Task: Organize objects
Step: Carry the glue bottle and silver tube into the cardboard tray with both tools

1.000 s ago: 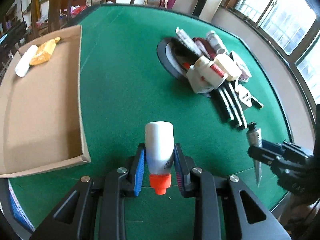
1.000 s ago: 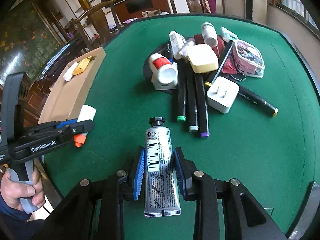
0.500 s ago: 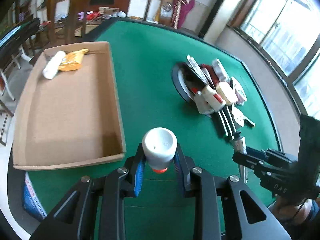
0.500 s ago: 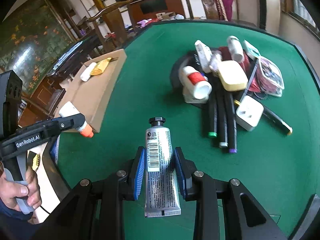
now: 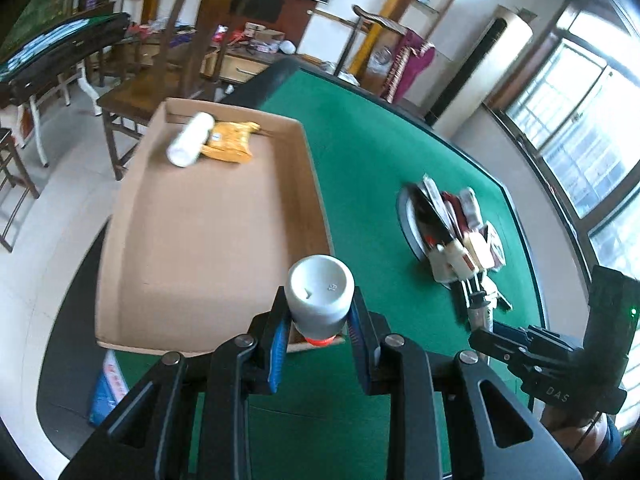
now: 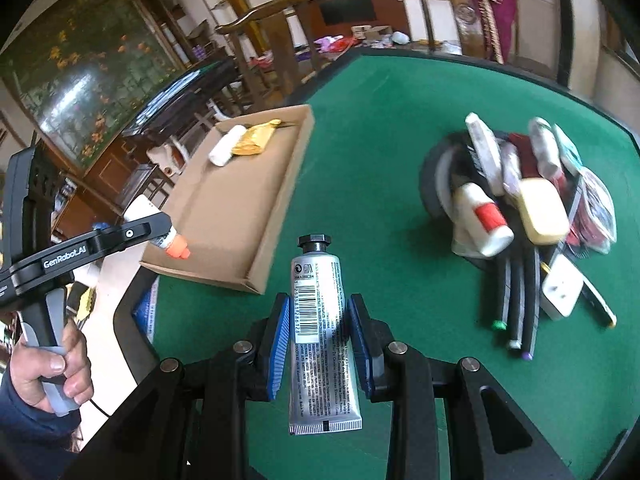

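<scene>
Lifted off the green tabletop [image 5: 360, 168] and swung toward the cardboard tray [image 5: 208, 240]: left gripper [image 5: 318, 334] clamping the white bottle [image 5: 320, 292] at its near corner, right gripper [image 6: 320, 342] clamping the silver tube [image 6: 322, 328], both nearly ready for dropping.

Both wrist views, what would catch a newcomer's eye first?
Each gripper holds something: the left gripper clamps a white bottle with an orange cap over the near corner of the cardboard tray, and the right gripper clamps a silver tube. On the green table, a cluttered pile sits to the right.
</scene>
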Motion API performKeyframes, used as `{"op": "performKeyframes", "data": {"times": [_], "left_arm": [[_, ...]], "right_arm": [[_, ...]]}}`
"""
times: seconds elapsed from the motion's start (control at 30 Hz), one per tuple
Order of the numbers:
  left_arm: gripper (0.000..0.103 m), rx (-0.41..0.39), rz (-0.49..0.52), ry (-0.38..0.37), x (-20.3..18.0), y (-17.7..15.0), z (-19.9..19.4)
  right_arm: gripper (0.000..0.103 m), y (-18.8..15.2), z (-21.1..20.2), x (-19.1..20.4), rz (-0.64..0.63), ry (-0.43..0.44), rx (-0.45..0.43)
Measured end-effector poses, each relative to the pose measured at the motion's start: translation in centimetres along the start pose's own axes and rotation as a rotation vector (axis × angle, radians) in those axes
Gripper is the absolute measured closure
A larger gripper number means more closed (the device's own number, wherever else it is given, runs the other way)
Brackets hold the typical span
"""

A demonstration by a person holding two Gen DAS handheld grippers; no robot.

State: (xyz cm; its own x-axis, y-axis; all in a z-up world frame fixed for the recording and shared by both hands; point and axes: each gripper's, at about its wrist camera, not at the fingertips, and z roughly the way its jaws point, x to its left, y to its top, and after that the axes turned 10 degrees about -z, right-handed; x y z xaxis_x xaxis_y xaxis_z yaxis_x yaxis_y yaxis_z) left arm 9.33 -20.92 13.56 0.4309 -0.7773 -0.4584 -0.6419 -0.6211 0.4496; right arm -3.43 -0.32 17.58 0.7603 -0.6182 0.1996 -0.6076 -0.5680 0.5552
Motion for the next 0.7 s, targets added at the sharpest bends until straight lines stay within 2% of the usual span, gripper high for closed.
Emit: {"op": "performKeyframes", "data": {"times": [0.4,0.7], "left_arm": [[0.076,0.008,-0.040,0.045,4.8,3.2,0.4],[0.076,0.037,-0.009,0.053,6.3,6.4,1.9]], "right_arm": [[0.071,6.4,4.3,4.9,-0.098,0.047,0.015],[0.071,10.8,9.3,6.1,-0.067,0.066,0.045]]}}
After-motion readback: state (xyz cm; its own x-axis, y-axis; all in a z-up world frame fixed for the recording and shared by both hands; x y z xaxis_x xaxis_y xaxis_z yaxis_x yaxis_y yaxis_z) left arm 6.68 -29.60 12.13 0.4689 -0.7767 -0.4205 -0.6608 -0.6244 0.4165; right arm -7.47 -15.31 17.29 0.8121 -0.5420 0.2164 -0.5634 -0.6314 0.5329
